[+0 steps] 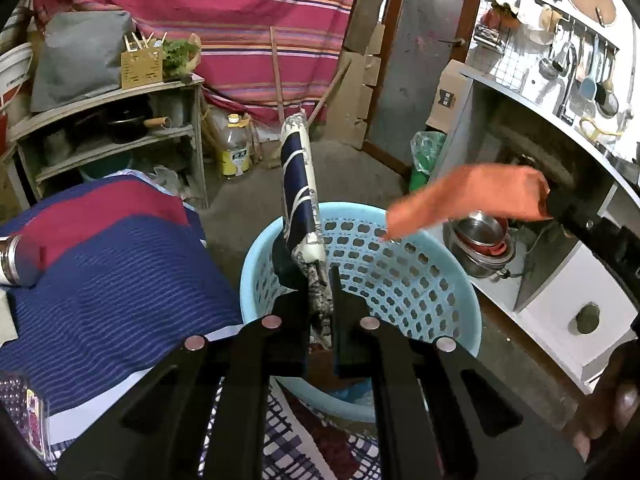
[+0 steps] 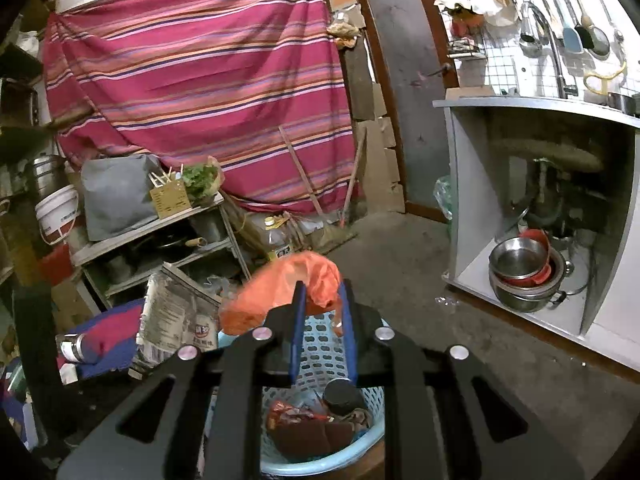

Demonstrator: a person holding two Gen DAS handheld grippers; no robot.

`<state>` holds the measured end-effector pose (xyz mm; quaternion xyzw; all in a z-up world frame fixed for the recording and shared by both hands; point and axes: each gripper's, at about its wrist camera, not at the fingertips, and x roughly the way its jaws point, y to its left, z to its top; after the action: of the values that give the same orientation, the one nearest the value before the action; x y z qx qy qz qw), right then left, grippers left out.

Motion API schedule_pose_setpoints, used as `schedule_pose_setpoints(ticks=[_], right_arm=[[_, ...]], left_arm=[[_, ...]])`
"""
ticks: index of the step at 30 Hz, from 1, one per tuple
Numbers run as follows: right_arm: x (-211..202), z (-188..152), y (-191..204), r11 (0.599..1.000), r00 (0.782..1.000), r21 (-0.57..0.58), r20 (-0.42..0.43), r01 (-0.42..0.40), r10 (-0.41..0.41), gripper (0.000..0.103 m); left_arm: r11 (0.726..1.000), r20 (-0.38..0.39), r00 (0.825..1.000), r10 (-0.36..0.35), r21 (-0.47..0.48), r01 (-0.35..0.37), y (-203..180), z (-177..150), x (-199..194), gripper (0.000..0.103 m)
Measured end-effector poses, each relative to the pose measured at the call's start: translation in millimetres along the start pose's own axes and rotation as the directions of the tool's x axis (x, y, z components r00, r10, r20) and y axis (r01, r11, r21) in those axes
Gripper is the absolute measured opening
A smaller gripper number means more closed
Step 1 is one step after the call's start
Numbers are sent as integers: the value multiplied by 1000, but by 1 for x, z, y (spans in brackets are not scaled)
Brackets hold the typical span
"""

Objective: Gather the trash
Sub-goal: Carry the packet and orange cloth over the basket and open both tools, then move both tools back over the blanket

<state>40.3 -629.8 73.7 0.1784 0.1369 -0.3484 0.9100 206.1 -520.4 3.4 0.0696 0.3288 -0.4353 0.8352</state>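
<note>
A blue-and-white patterned wrapper (image 1: 300, 184) is clamped between the jaws of the left gripper (image 1: 320, 280) and stands nearly upright above the light-blue perforated basket (image 1: 400, 276). An orange plastic bag (image 2: 288, 292) is pinched between the blue-padded jaws of the right gripper (image 2: 322, 296); it hangs over the basket's far rim, and in the left wrist view it is seen suspended above the basket's right side. Red wrappers (image 2: 296, 416) and a dark round lid (image 2: 342, 394) are noted inside the basket. The basket stands on the concrete floor (image 2: 400, 248). To its left lies a blue-and-red striped cloth (image 1: 120, 260) with a metal flask (image 1: 20, 260) on it. To its right, stacked steel bowls (image 2: 524, 276) are stored in an open white cabinet (image 2: 464, 200). A striped pink curtain (image 2: 200, 100) hangs behind.
</note>
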Motion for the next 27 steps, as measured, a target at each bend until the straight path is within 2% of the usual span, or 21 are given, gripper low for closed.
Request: schedule_pose_setpoints(ticks=[1, 2, 3, 4, 5, 9, 10, 13, 16, 20, 23, 25, 27], right_arm=[[1, 0, 0, 1000, 1000, 14, -3, -10, 10, 18], [2, -1, 0, 1000, 1000, 15, -10, -4, 4, 18], [3, -1, 1, 1000, 1000, 12, -11, 4, -3, 18], [4, -2, 3, 1000, 1000, 9, -11, 0, 0, 18], [6, -3, 4, 1000, 1000, 7, -18, -1, 2, 18], [11, -6, 4, 1000, 999, 10, -36, 9, -9, 18], [11, -5, 5, 1000, 999, 6, -33, 15, -15, 22], [3, -1, 3, 998, 999, 38, -4, 43, -43, 87], [-8, 6, 12, 998, 1000, 64, 15, 15, -16, 87], [-16, 7, 59, 998, 998, -43, 33, -49, 51, 87], [-20, -3, 106, 987, 993, -117, 11, -112, 114, 88], [-20, -11, 137, 973, 984, -147, -23, -179, 178, 90], [-20, -21, 165, 948, 963, -168, -64, -269, 262, 91]], left_arm=[[1000, 2, 1000, 0, -6, 0, 1, -1, 1, 11], [1000, 5, 1000, 5, -15, -5, 3, -1, 1, 26], [1000, 8, 1000, 9, -26, -8, 6, -1, 0, 34], [999, 10, 1000, 9, -38, -9, 8, -1, 0, 51], [999, 14, 1000, 5, -53, -4, 11, -1, 0, 62], [997, 16, 1000, 10, -80, -9, 20, 0, 0, 62], [996, 19, 1000, 16, -82, -15, 21, 0, -2, 62], [995, 27, 999, 31, -91, -28, 35, 0, -18, 62], [993, 60, 994, 95, -75, -90, 58, -2, -53, 67], [974, 117, 970, 214, -103, -202, 108, -9, -116, 73], [945, 134, 940, 314, -141, -296, 161, -27, -179, 87], [916, 125, 913, 388, -162, -367, 194, -44, -212, 88], [880, 90, 884, 459, -185, -438, 230, -63, -234, 90]])
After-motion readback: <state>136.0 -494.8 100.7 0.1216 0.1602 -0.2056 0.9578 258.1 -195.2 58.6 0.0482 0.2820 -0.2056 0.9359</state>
